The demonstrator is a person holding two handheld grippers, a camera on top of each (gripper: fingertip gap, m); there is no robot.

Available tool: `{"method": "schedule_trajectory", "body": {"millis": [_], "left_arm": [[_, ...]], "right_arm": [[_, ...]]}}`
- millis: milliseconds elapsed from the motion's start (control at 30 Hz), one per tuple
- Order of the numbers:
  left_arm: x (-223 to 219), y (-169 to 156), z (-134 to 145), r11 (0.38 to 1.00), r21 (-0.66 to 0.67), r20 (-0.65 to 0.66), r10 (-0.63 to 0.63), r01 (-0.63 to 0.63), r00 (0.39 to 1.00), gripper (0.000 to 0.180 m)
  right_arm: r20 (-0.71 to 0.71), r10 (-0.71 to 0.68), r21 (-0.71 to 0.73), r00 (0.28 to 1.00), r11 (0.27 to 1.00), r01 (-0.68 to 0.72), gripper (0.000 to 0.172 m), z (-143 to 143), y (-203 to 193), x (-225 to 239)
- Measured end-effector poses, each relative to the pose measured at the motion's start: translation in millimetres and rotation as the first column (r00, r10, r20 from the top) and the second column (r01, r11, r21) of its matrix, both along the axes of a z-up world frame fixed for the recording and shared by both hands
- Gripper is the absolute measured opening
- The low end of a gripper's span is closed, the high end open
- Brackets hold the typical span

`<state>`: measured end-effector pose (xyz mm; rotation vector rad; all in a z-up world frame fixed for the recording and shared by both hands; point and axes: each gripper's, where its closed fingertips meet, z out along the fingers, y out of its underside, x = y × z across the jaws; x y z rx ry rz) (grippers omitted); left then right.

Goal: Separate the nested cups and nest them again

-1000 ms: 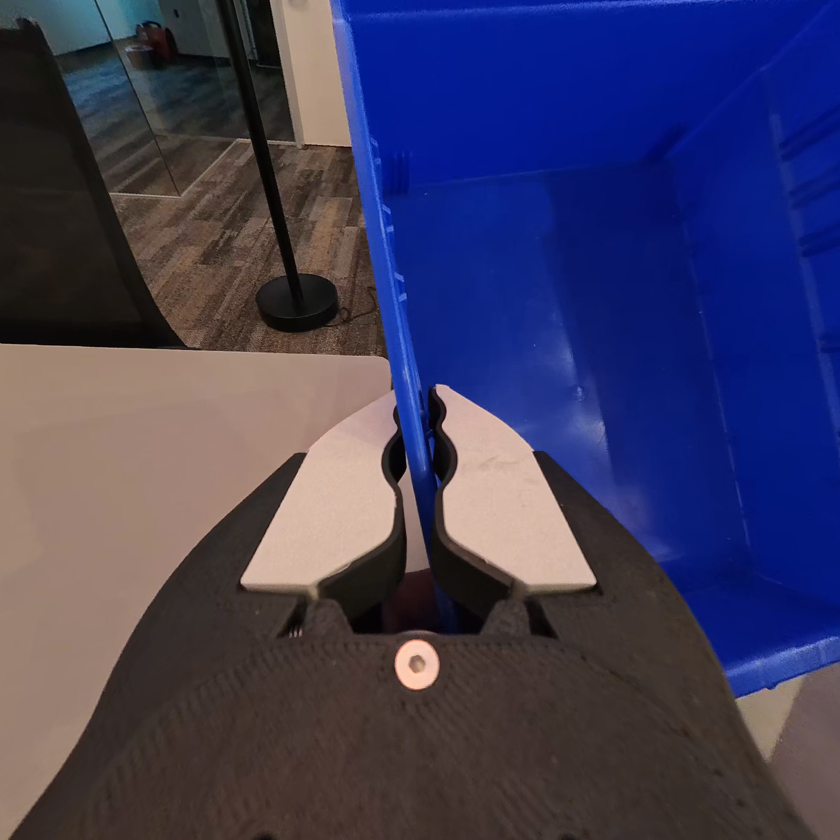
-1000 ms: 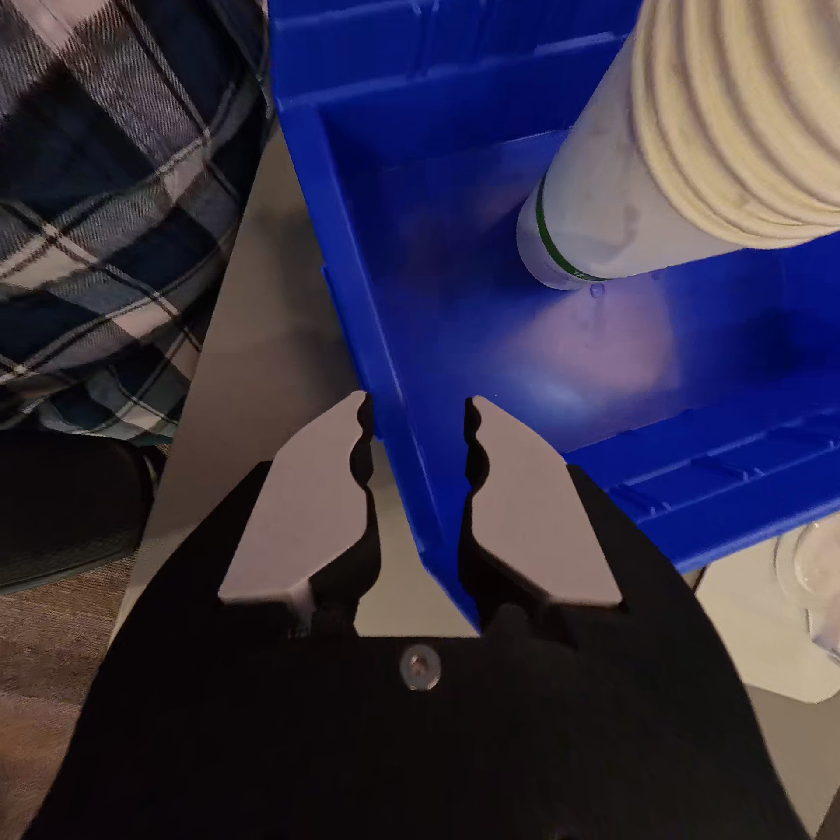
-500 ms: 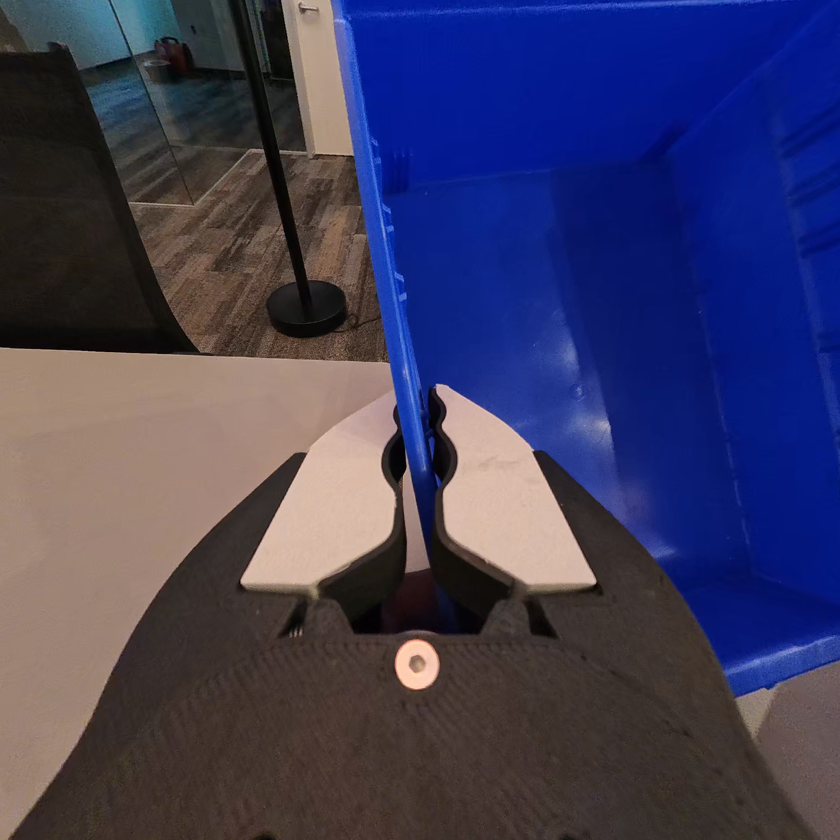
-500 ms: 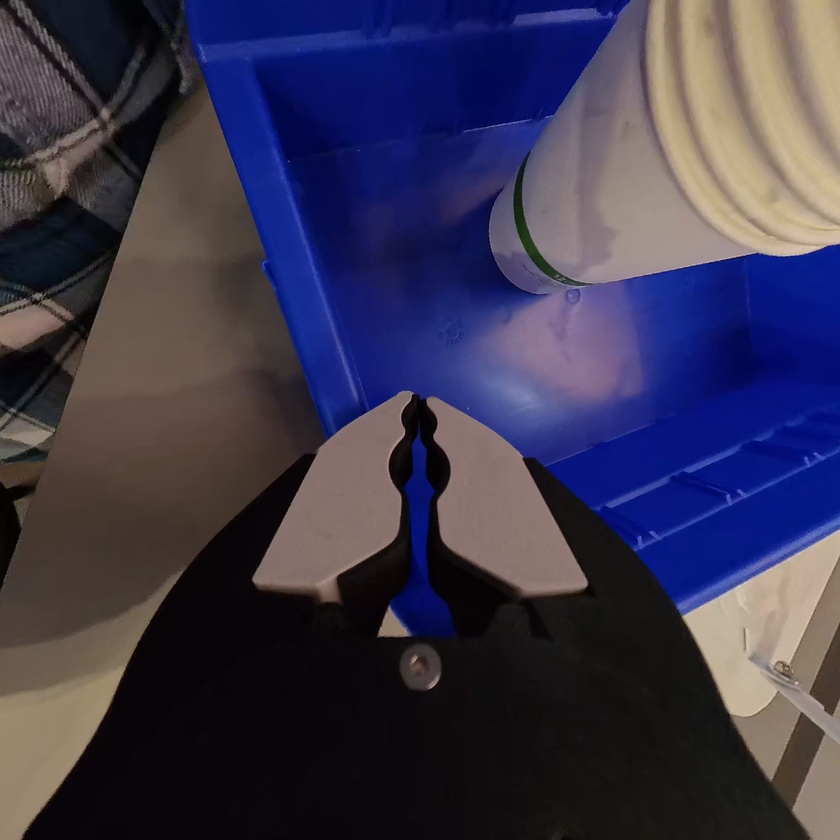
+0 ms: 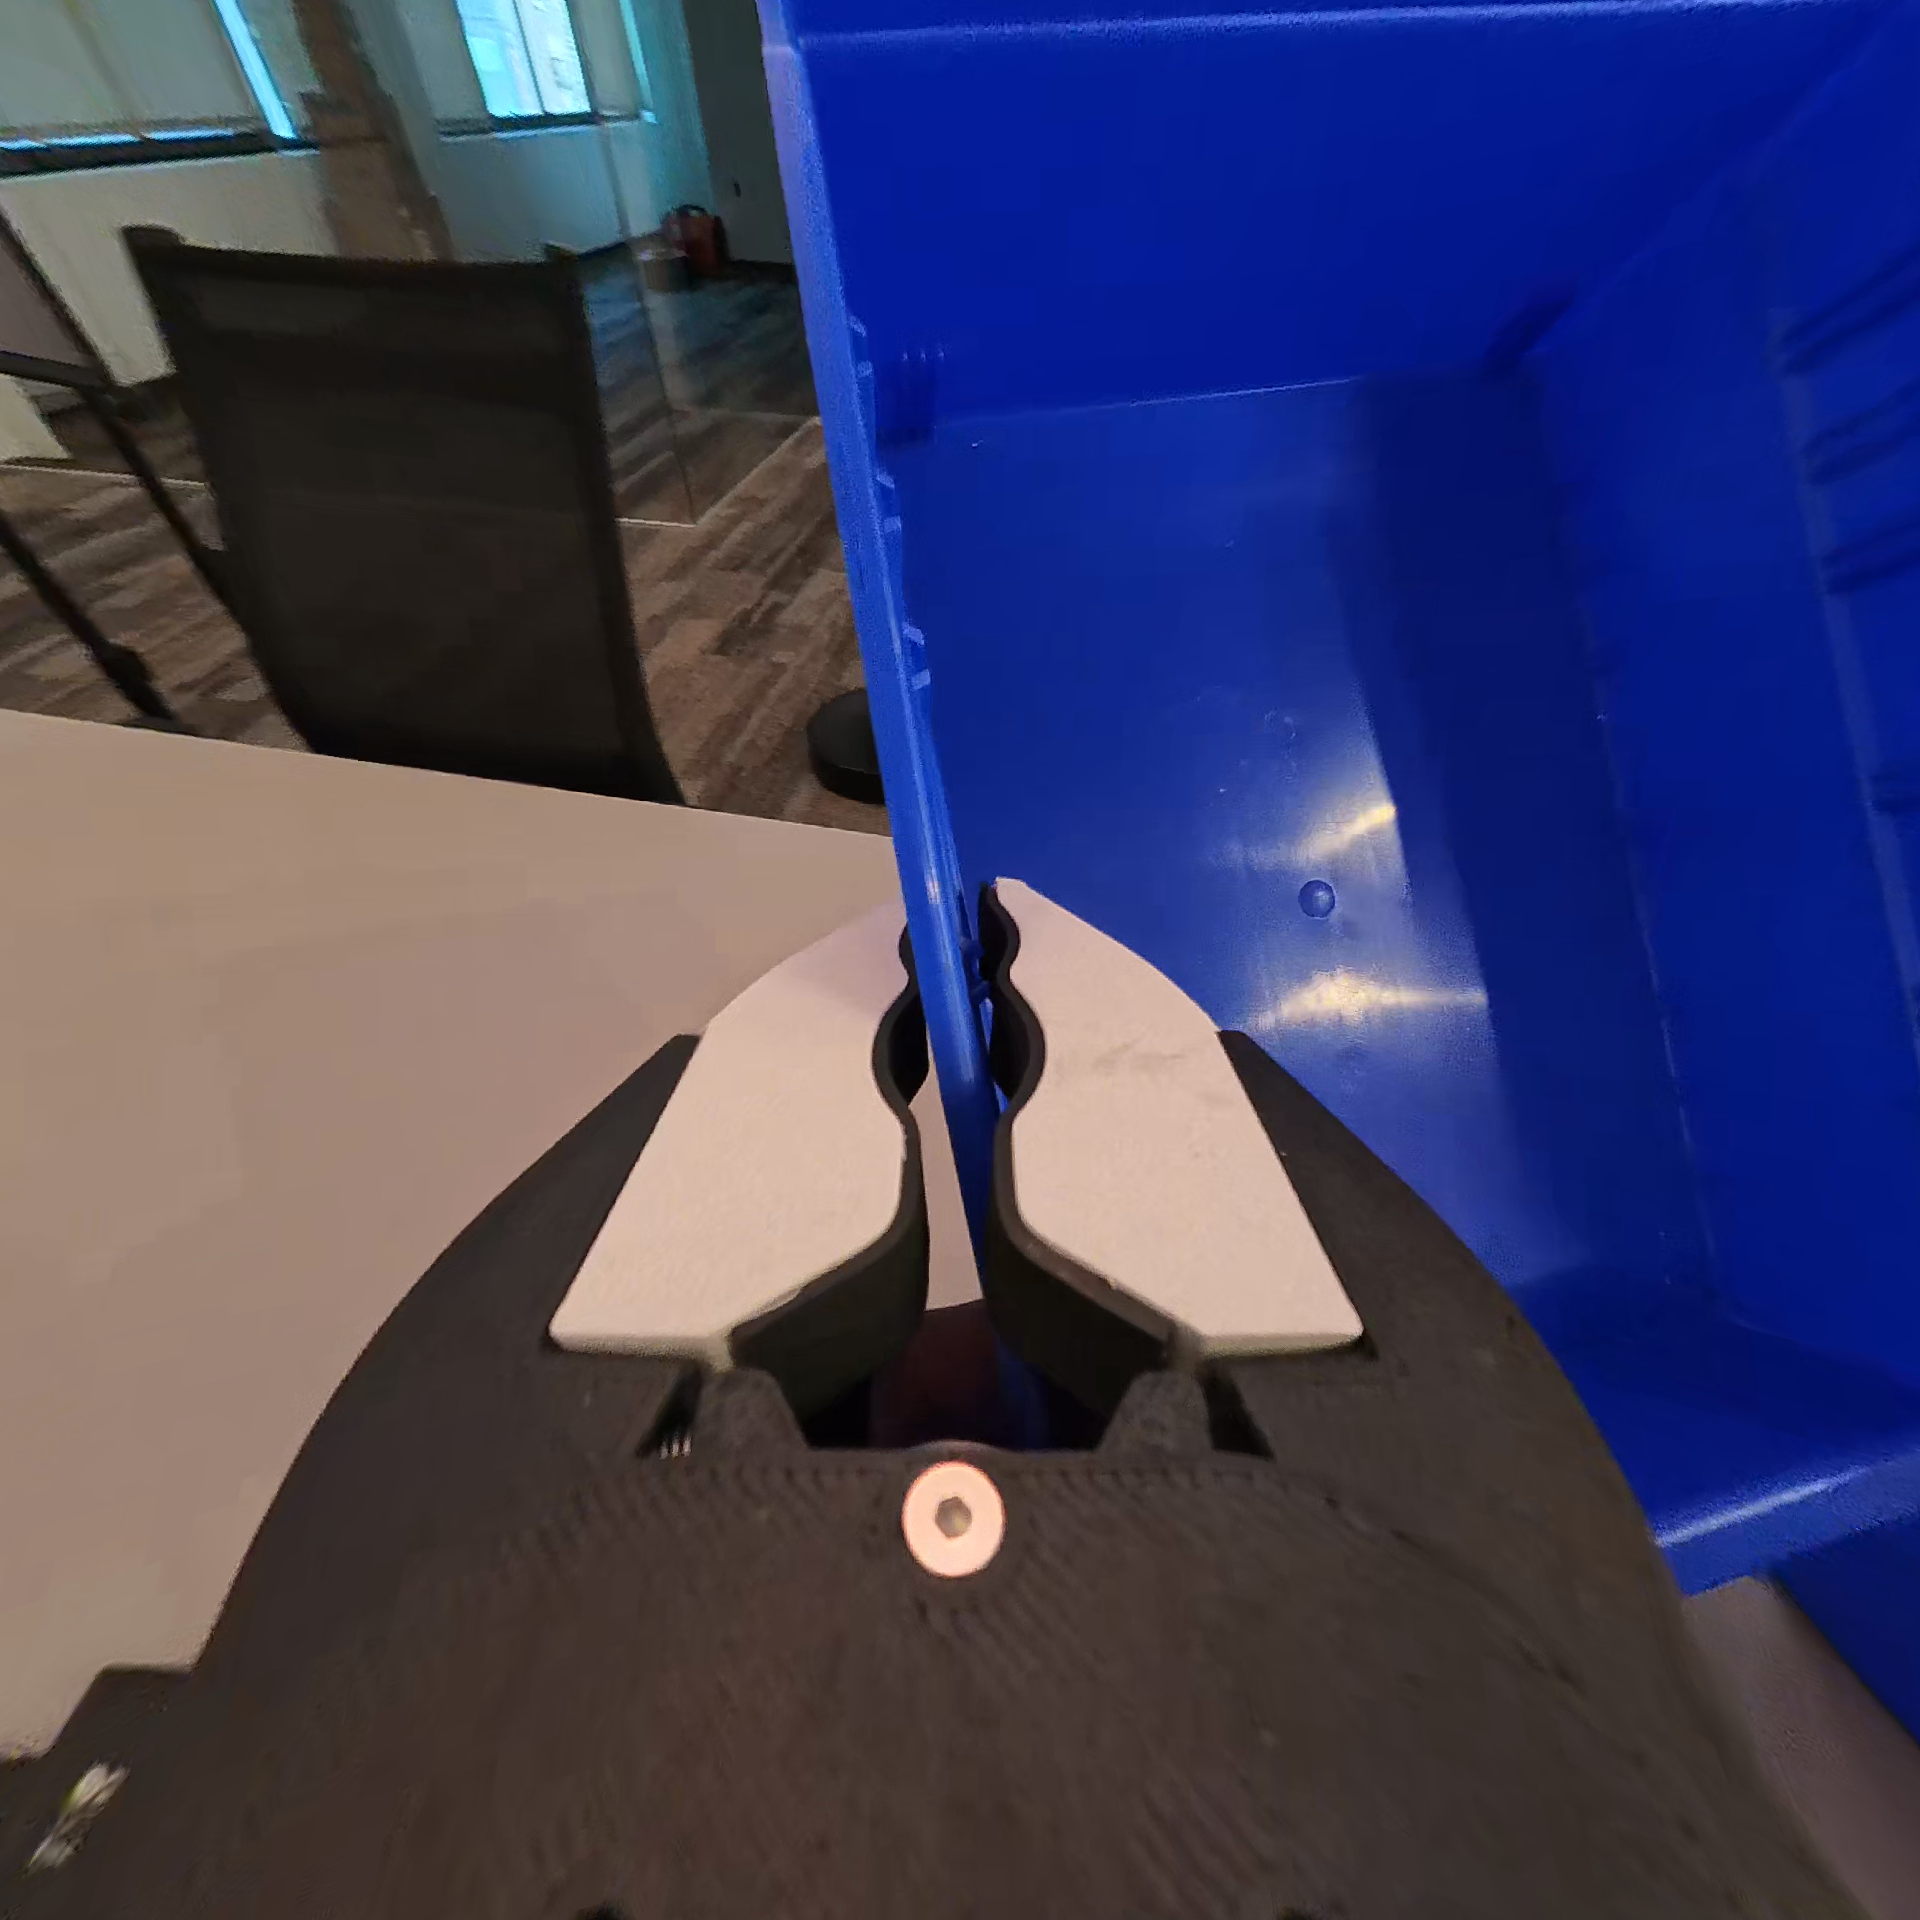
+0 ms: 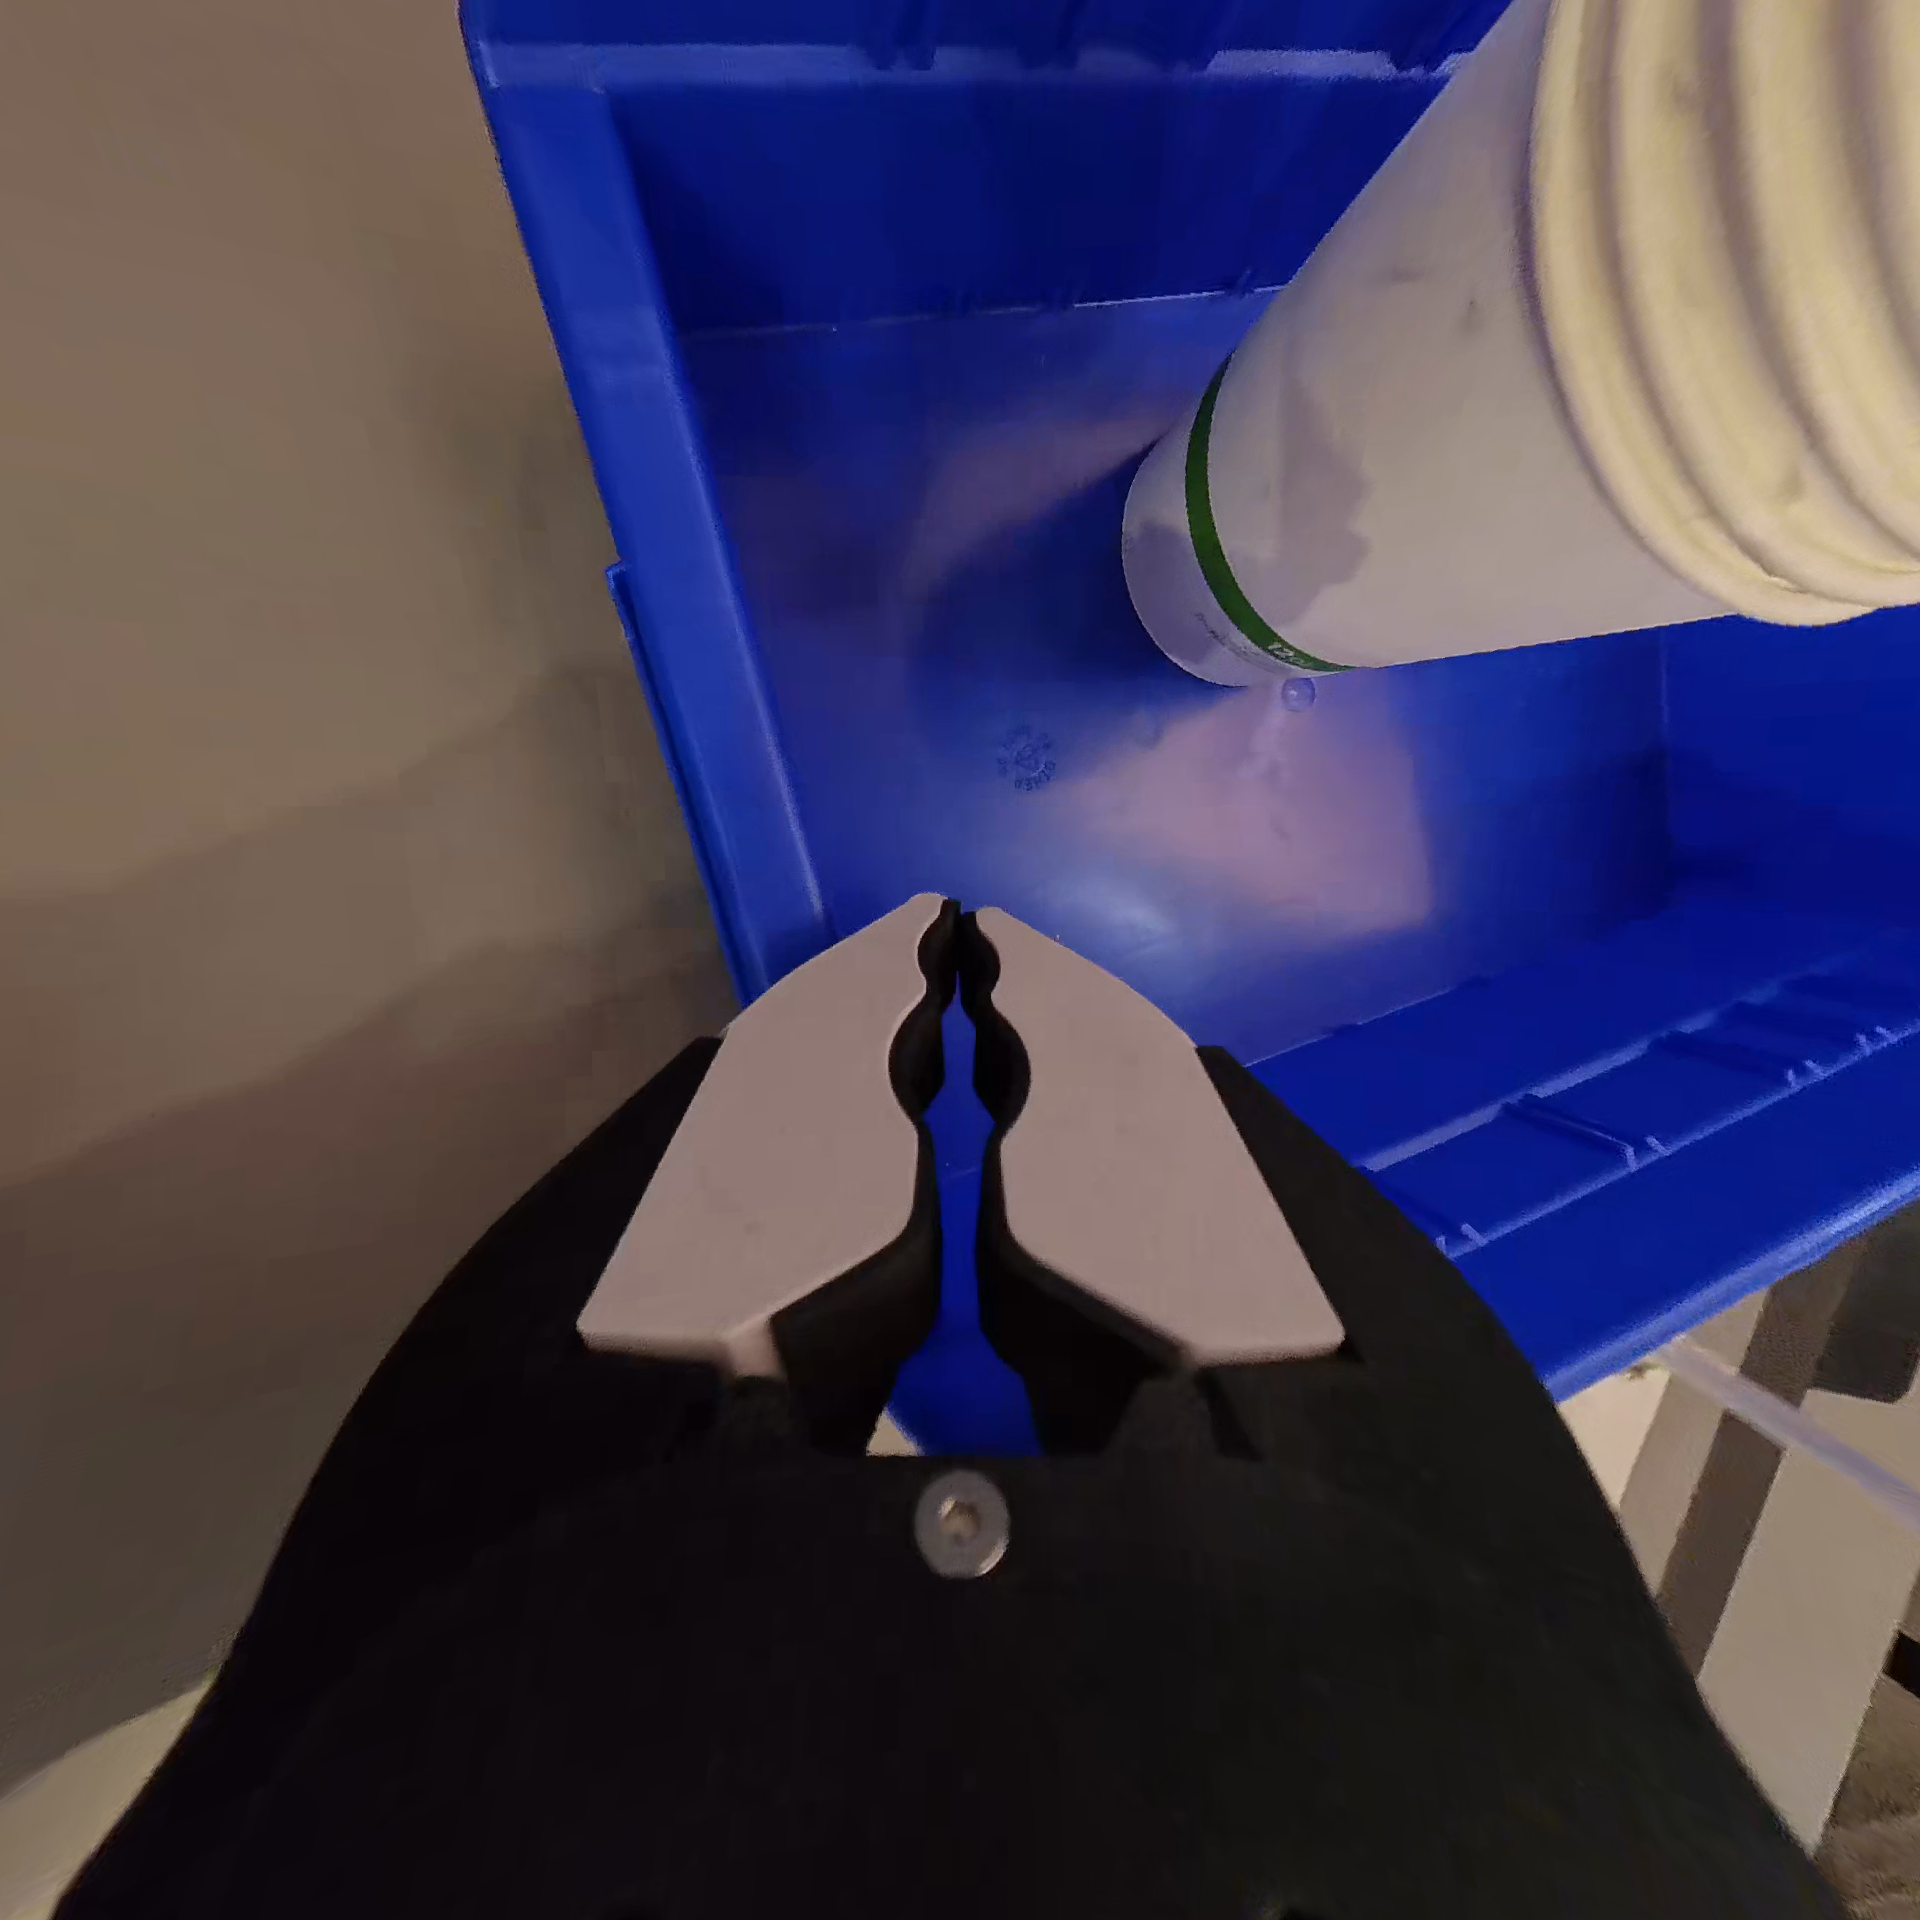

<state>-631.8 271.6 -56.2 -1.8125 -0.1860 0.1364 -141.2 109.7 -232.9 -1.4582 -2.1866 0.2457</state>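
From my remote seat I log: a pale tabletop [image 5: 312, 1039], a dark mesh-backed chair [image 5: 416, 499] behind it, and wood-pattern plank flooring [image 5: 727, 582]. Further back, bright windows [image 5: 520, 52], white walls [image 5: 156, 197] and a black round stand base [image 5: 847, 743] on the floor.

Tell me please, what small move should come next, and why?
Probably open the right claw and move it up to the stack of white paper cups leaning in the blue bin. This claw is shut with nothing between its tips, above the bin's near corner. The left claw already clamps the bin's wall, so the bin looks steadied.
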Motion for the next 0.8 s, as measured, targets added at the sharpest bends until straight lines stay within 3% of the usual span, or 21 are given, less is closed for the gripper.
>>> {"method": "schedule_trajectory", "body": {"millis": [100, 133, 200, 333, 400, 500, 800], "left_arm": [[-15.8, -17.2, 5.9, 0.998, 0.012, -0.012, 0.067, -0.067, 0.998, 0.006], [-19.6, -22.3, 7.7, 0.996, 0.017, -0.015, 0.083, -0.082, 0.996, 0.006], [-24.7, -30.2, 10.8, 0.995, 0.024, -0.015, 0.101, -0.100, 0.995, 0.006], [-24.9, -35.1, 19.4, 0.993, 0.047, -0.022, 0.110, -0.109, 0.994, 0.006], [-20.6, -33.4, 22.9, 0.994, 0.059, -0.025, 0.096, -0.094, 0.995, 0.006], [-15.0, -30.4, 24.7, 0.995, 0.066, -0.023, 0.073, -0.071, 0.997, 0.006], [-24.2, -41.2, 28.3, 0.989, 0.074, -0.024, 0.129, -0.127, 0.991, 0.006]], "right_arm": [[-0.061, -0.044, 0.000, 0.997, 0.999, 0.044, 0.003, 10.5, 23.4, -23.2], [-0.087, -0.050, -0.017, 0.995, 0.999, 0.048, 0.019, 18.6, 26.3, -27.7], [-0.121, 0.005, -0.023, 0.993, 1.000, -0.008, 0.039, 37.1, 19.5, -30.0], [-0.056, 0.091, -0.045, 0.994, 0.995, -0.094, 0.045, 36.2, -8.7, -20.2], [0.024, 0.097, 0.010, 0.995, 0.995, -0.097, 0.046, 14.9, -10.3, -16.5], [0.057, 0.053, 0.080, 0.997, 0.995, -0.057, 0.033, -9.4, -0.9, -22.9], [0.004, -0.071, 0.068, 0.997, 0.995, 0.071, 0.028, -12.3, 28.3, -66.6]]}}
